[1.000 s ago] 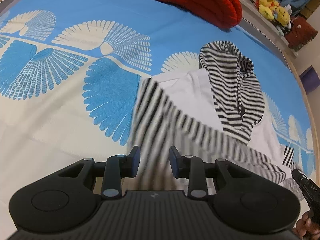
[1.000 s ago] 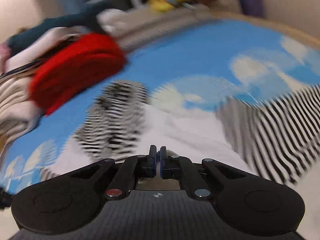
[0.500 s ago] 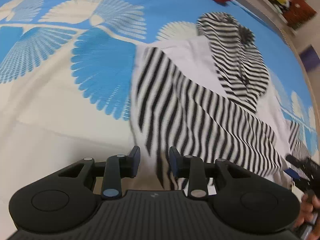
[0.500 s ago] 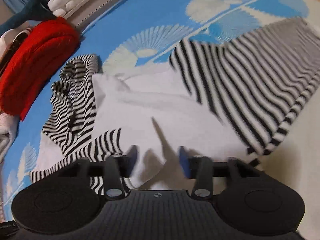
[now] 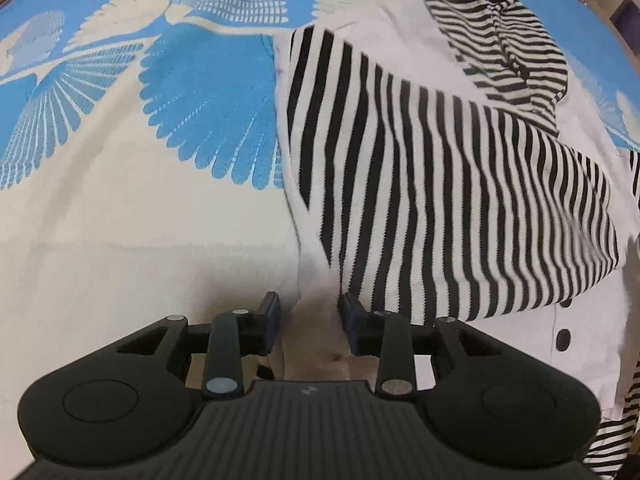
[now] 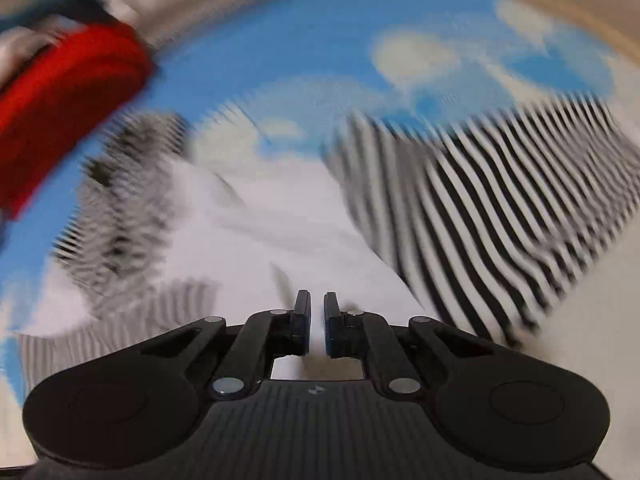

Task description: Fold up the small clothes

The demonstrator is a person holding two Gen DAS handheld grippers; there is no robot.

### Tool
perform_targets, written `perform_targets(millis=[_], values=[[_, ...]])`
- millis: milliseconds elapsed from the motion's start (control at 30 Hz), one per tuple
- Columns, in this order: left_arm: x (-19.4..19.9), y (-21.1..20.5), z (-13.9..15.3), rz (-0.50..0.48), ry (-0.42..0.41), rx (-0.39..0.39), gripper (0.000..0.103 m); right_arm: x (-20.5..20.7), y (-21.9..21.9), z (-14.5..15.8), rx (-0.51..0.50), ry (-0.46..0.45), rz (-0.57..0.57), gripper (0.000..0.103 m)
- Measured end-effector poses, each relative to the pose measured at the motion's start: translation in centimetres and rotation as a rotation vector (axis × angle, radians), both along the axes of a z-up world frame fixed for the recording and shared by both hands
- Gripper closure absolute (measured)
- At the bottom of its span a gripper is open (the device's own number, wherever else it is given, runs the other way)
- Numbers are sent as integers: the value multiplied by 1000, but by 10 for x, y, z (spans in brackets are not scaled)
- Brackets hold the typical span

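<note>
One knit garment [image 5: 460, 184] | black-white stripes, plain white panel | blue-white patterned bedsheet [image 5: 120, 140]

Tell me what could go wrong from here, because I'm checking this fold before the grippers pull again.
1. The left gripper has jaws opening around the white hem; it may drop that edge.
2. The right gripper is closing over white cloth, in a blurred view; it may pinch extra layers.
3. The striped sleeve lies loose and could slide off.
</note>
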State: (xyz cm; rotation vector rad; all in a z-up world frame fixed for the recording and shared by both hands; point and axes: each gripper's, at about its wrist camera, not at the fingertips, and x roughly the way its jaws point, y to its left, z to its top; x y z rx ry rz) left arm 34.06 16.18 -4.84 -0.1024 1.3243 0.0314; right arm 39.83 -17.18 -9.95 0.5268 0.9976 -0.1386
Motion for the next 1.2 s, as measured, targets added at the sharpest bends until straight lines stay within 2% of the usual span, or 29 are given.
perform_targets(millis=[33,67,167,233,267,300,333,367,467,633,733,833,900,1000,1200], values=[[-2,0,6,-2,-22,-1,66,-2,-7,-6,33,29,-45,93],[-2,-2,13,-12,-53,-10,65,-5,-11,-6,57,14,-71,93],[-1,-8,25,-32,-100,-80,65,-7,-2,8,86,-117,15,93],[-1,-12,21,-39,-88,-96,65,-7,7,11,149,-154,99,83],[0,-14,16,-40,-71,-96,65,-5,11,8,176,-137,134,71],[0,-14,9,-39,-44,-91,65,0,17,0,201,-75,188,58],[0,-15,2,-41,-13,-80,65,5,23,-12,202,18,234,57],[-1,-15,-3,-43,1,-70,65,5,24,-23,185,93,235,61],[-3,-15,5,-30,-15,-76,63,3,19,-13,180,85,212,63],[-4,-25,39,-37,-128,-49,57,-3,-2,31,102,-75,196,61],[-8,-33,63,0,-244,-17,57,-10,-21,44,77,-140,164,61],[-12,-39,85,23,-369,-26,54,-21,-38,52,77,-218,136,59],[-13,-42,94,42,-419,-31,50,-25,-46,56,53,-217,136,57],[-14,-51,100,43,-457,-51,50,-28,-61,61,24,-209,141,57],[-13,-67,99,7,-443,-54,45,-31,-99,73,-46,-251,98,55]])
